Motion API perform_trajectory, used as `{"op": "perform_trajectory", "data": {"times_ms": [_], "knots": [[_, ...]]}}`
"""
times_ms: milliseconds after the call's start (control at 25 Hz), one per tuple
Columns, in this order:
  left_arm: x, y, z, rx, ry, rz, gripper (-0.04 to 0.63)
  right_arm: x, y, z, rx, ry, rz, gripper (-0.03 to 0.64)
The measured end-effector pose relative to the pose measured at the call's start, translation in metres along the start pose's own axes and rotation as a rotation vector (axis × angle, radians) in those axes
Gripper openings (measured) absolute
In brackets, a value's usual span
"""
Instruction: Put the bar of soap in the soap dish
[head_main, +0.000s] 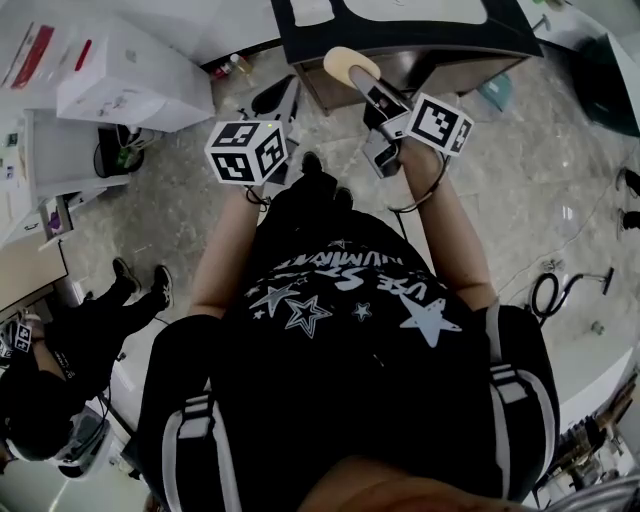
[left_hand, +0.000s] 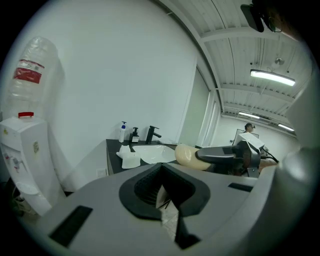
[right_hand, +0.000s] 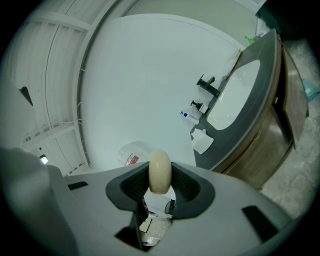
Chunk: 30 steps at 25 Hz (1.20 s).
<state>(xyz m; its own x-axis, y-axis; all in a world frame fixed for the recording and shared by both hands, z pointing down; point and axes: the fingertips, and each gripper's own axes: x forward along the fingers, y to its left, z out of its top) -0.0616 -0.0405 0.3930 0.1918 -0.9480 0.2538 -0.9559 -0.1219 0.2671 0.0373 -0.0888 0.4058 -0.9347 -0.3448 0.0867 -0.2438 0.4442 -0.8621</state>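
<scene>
Pinching bar of soap (right_hand: 160, 171): right gripper (right_hand: 159, 187).

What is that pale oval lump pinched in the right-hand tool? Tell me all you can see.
It is a cream-coloured oval bar of soap, smooth, rounded and unmarked. The right gripper pinches it edge-on between its two dark jaws, with most of the bar sticking out beyond them. It hangs in the air near the black washbasin counter, and nothing else touches it.

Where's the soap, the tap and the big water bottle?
soap (right_hand: 160, 172): right gripper view, its middle.
tap (left_hand: 152, 134): left gripper view, its black body.
water bottle (left_hand: 29, 75): left gripper view, its red label.
</scene>
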Motion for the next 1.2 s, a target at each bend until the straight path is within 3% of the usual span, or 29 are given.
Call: {"op": "perform_trajectory", "data": {"times_ms": [560, 1040, 1200], "knots": [[0.059, 0.029, 0.019, -0.020, -0.001, -0.057, 0.011, 0.035, -0.022, 0.040, -0.001, -0.026, -0.053, 0.129], [0.121, 0.112, 0.043, -0.059, 0.016, -0.056, 0.011, 0.120, -0.057, 0.084, 0.028, -0.017, -0.150, 0.129], [0.143, 0.131, 0.051, -0.066, 0.011, -0.068, 0.011, 0.147, -0.062, 0.098, 0.005, -0.014, -0.130, 0.129]]}}
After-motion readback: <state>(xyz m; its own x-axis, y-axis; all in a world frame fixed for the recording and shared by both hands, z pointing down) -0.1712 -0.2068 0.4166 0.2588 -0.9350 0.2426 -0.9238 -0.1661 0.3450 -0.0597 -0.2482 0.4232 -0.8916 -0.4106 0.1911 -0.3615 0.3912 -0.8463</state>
